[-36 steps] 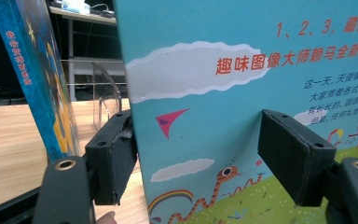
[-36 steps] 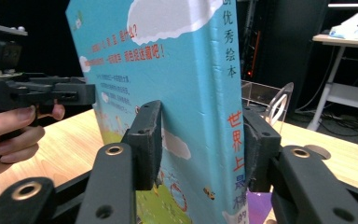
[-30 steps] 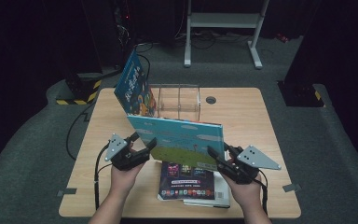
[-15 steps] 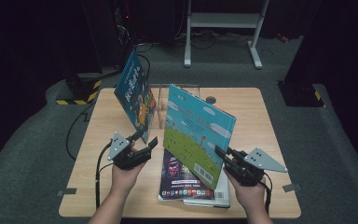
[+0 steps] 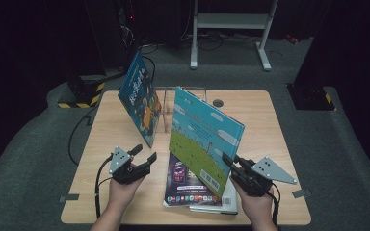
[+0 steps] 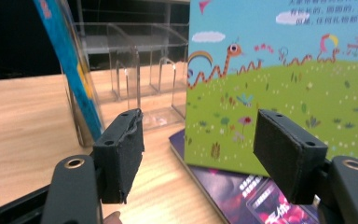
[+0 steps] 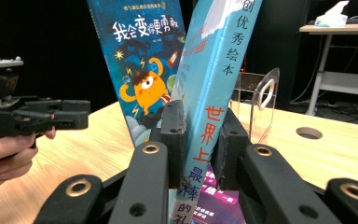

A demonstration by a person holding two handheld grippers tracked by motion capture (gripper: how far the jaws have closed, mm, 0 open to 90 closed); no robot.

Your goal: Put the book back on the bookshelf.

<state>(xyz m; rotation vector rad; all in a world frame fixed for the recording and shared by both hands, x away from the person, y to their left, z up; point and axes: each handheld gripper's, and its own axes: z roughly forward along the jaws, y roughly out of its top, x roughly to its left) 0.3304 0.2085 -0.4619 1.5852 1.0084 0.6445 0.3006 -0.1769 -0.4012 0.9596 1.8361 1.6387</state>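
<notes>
A picture book with a green meadow cover (image 5: 202, 139) stands tilted up over a flat stack topped by a dark purple book (image 5: 183, 185). My right gripper (image 5: 229, 161) is shut on its spine at the lower right corner; its jaws have just been closing, and the spine (image 7: 219, 56) sits between the pads. My left gripper (image 5: 144, 153) hovers left of the stack. Its jaws have just closed a little but stand open, with nothing between them (image 6: 198, 140). The meadow cover (image 6: 284, 84) is just beyond them. A blue book with an orange monster (image 5: 139, 103) leans on a clear rack (image 5: 183, 96).
The wooden table (image 5: 279, 144) has a round cable hole (image 5: 217, 102) behind the rack. The rack's clear dividers (image 6: 140, 60) stand between the two upright books. A white book lies lowest in the stack, near the front edge. A metal stand is on the floor beyond the table.
The meadow book has swung up from lying low over the stack to standing steeply, gripped by my right gripper. My left gripper has sunk slightly.
</notes>
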